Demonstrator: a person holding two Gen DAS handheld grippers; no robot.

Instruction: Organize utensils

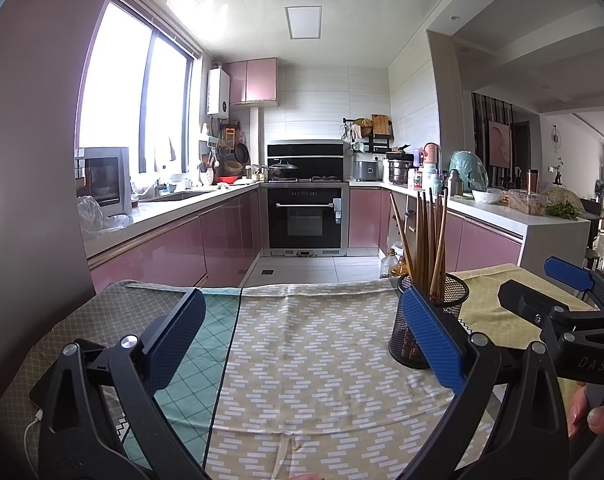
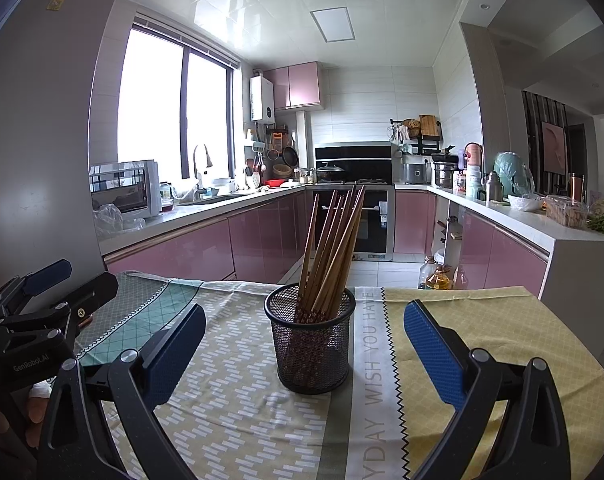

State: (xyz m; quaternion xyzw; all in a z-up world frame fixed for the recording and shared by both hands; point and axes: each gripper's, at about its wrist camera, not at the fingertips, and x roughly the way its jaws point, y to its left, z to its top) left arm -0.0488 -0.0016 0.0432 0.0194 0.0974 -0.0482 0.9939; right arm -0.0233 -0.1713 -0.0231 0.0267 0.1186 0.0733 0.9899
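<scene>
Right gripper [image 2: 303, 344] jaws spread, mesh cup [image 2: 310, 340] of chopsticks [image 2: 333, 244] between

The table cloth [image 2: 371, 364] has a white strip w/ big gray letters. You can read "WISH YOU HAVE" going up it, & below that "YDAY", cut off at the bottom edge.

The left gripper [image 2: 68, 286], seen from the right wrist cam, has small white letters on its black body: "GenRobot.AI".

The right gripper [image 1: 541, 284], seen from the left wrist cam, has pale letters "DAS" on its black body; the rest runs off the edge.

The fridge [image 2: 42, 100] has a yellow sticker & a label up top, too small to read.
</scene>
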